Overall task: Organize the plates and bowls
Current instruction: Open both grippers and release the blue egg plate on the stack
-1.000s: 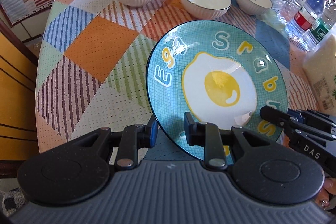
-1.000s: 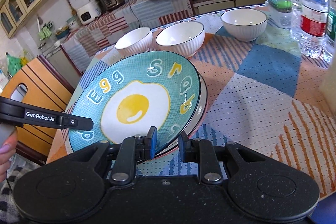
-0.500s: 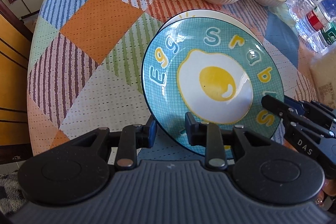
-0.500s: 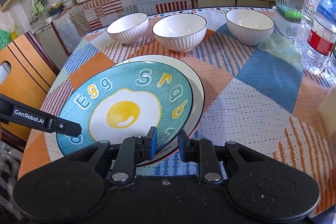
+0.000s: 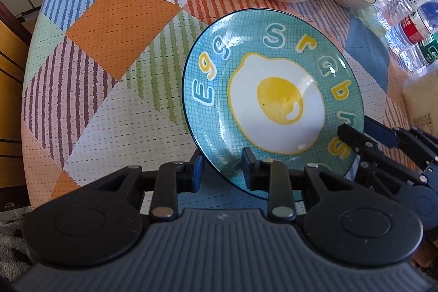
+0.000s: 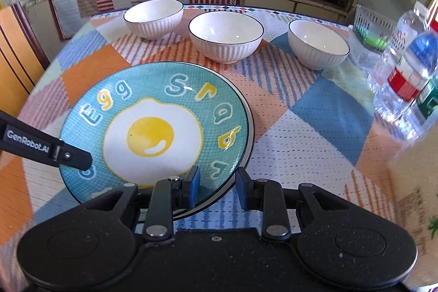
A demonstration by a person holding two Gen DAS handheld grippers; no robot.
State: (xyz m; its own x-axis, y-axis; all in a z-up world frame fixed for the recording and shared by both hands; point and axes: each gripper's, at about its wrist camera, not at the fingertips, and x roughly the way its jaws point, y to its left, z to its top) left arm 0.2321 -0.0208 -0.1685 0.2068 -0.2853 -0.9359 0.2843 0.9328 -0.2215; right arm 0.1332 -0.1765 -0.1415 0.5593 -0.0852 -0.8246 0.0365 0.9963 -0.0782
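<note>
Left gripper point(image 5: 220, 168): jaws are sitting close together, clamping the near rim of the egg plate point(image 5: 273, 100); one pad is lying under the rim, the other on the printed face.
Right gripper point(image 6: 217, 184): jaws are opening; the plate's near-right rim is lying between them. The left pad is lying against the printed face, the right pad is standing clear of the rim, so nothing is being pinched.
Right gripper, seen from the left wrist view point(image 5: 364, 138): its fingers are straddling the plate's right edge by the yellow letter.
Left gripper, seen from the right wrist view point(image 6: 74, 159): its finger is overlapping the plate's left rim.
Egg plate point(image 6: 153, 133): teal, printed with a fried egg and letters, resting almost flat on a second plate point(image 6: 249, 127), of which only a pale rim is showing along the right side.
Table point(image 6: 314, 127): covered with a patchwork cloth, carrying both plates at its near side.
Bowls: three white ribbed bowls, left point(image 6: 153, 18), middle point(image 6: 225, 36) and right point(image 6: 319, 44), are standing in a row beyond the plates, well apart from both grippers.
Bottles point(image 6: 405, 73): standing at the table's right edge, apart from the plates.
</note>
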